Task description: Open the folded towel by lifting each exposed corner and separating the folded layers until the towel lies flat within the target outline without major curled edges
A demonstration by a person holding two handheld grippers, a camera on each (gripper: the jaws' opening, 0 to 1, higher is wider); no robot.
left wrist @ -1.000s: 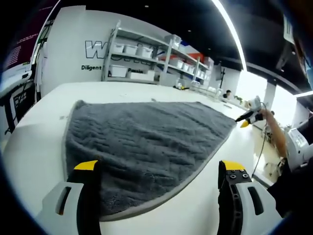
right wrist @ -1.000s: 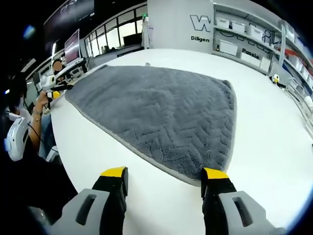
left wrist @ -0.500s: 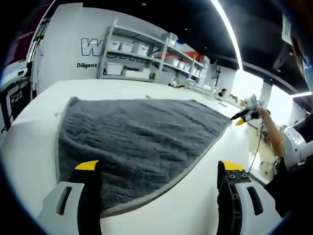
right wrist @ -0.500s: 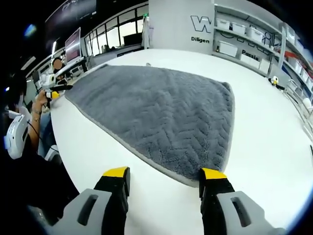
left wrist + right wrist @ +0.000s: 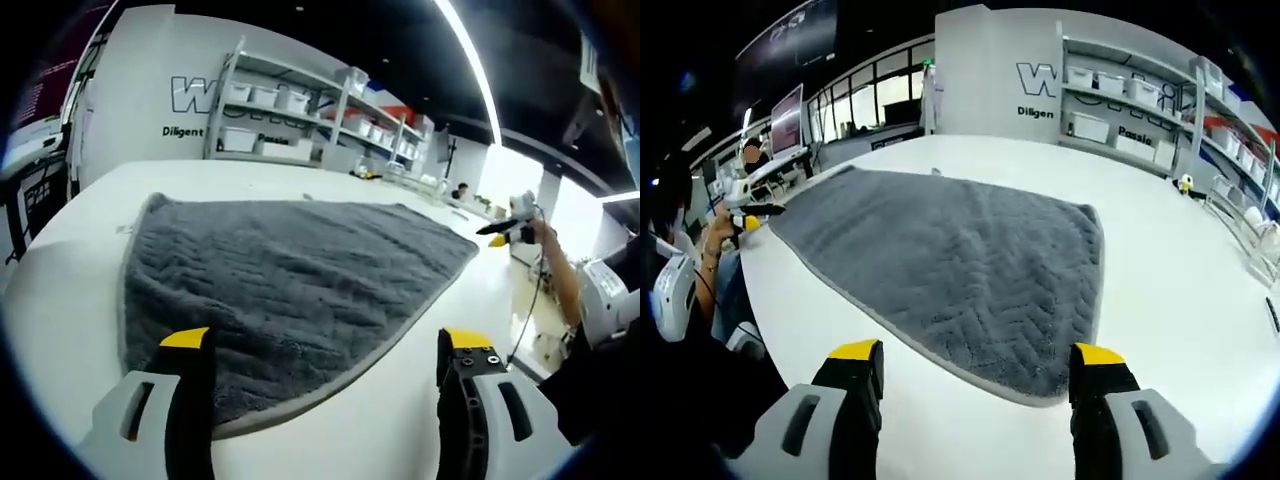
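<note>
Seemingly soft and limp, the towel (image 5: 290,290) lies spread on the worktop (image 5: 1180,280). Both grippers (image 5: 325,355) (image 5: 975,365) hover near its edge, jaws wide, empty. Grip a corner.

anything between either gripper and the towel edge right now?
Nothing visible. The left gripper hangs open over the gray towel near its edge; the right gripper is open, with bare white table between its jaws and the towel hem.

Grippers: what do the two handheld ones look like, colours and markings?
Left gripper: two black jaws with yellow tips on light grey bodies with slot cut-outs; small screws show on one jaw. Right gripper: same build, black jaws, yellow tips, grey slotted bodies. No cables or printed markings visible on either.
</note>
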